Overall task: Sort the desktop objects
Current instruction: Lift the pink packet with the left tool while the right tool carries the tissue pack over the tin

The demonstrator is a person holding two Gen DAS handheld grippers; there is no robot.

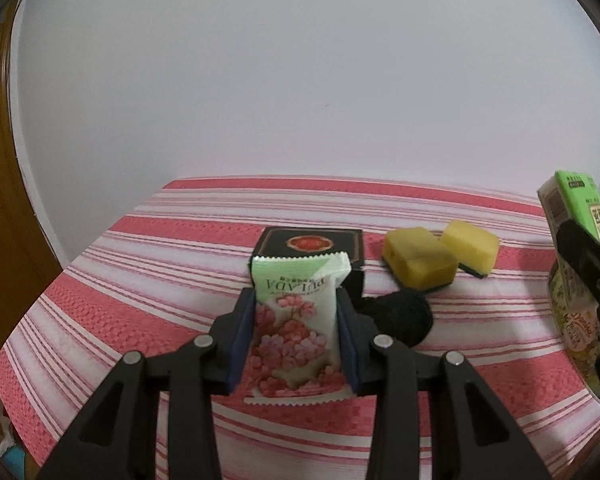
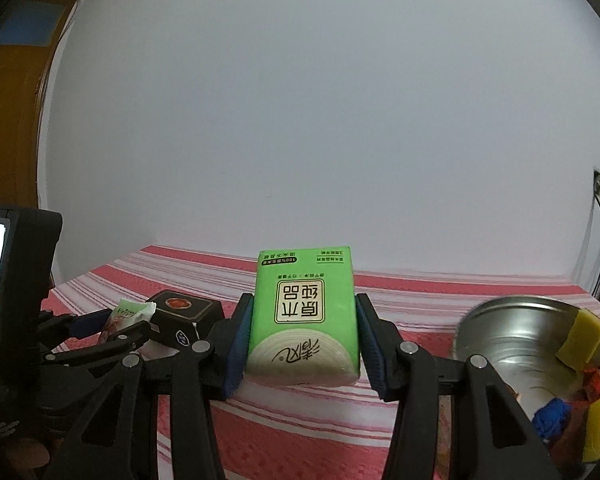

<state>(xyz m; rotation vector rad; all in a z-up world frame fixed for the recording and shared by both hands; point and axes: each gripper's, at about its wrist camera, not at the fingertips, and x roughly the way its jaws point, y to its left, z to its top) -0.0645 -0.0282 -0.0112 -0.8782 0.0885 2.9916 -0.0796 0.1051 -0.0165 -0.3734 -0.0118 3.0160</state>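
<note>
Gripping a green-and-white sachet (image 1: 296, 320) with pink blossoms, the left gripper (image 1: 296, 312) has its blue pads pressed on both sides, and the sachet hangs clear above the striped cloth (image 1: 140, 272). Just beyond the sachet sits a black box (image 1: 312, 246) with a red seal on its lid. To its right lie two yellow sponges (image 1: 440, 258), touching each other, and a black pouf-like lump (image 1: 400, 316) rests in front of them.

Over on the right wrist view, the right gripper (image 2: 302, 336) is clamped on a green tissue pack (image 2: 304, 316), its pads squeezing the two long sides, the pack lifted off the cloth and pointing toward the white wall (image 2: 320, 120). The left gripper shows at the left edge there, sachet in its jaws beside the black box. At lower right a metal bowl (image 2: 512, 328) holds yellow sponges (image 2: 580, 340), something blue (image 2: 552, 420) and a red item, too cramped at the rim to name.
</note>
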